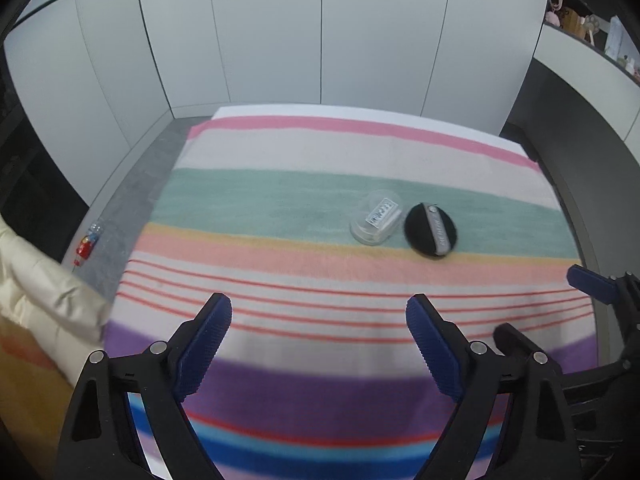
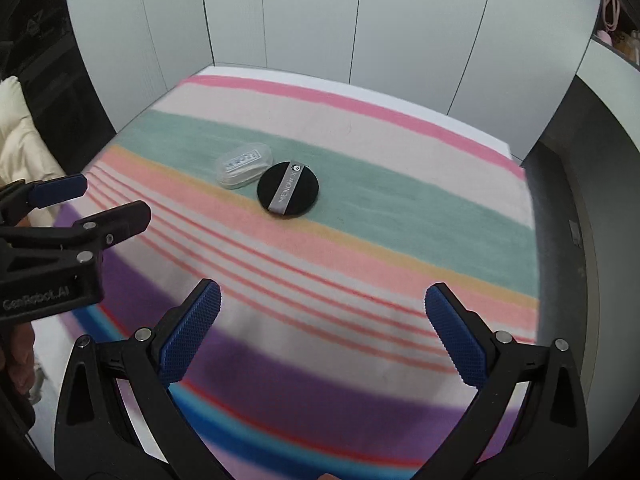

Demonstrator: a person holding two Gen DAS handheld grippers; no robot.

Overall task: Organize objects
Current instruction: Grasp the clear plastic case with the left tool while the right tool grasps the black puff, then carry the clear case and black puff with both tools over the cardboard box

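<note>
Item 1: left gripper (image 1: 319, 312), jaws wide apart, nothing between them. Item 2: right gripper (image 2: 323, 303), likewise spread and empty. Both hang over the striped blanket (image 1: 280, 392). Item 3, farther off on the green band: black powder puff (image 2: 288, 190) with grey strap, probably soft and light; best pinched across its rim. Item 4, touching it: clear plastic case (image 2: 244, 165), likely rigid, slippery, light; grip its long sides.

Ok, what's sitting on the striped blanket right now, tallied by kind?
Clear plastic case: 1
Black round puff with a grey band: 1
Total: 2, side by side on the blanket's green stripe.
</note>
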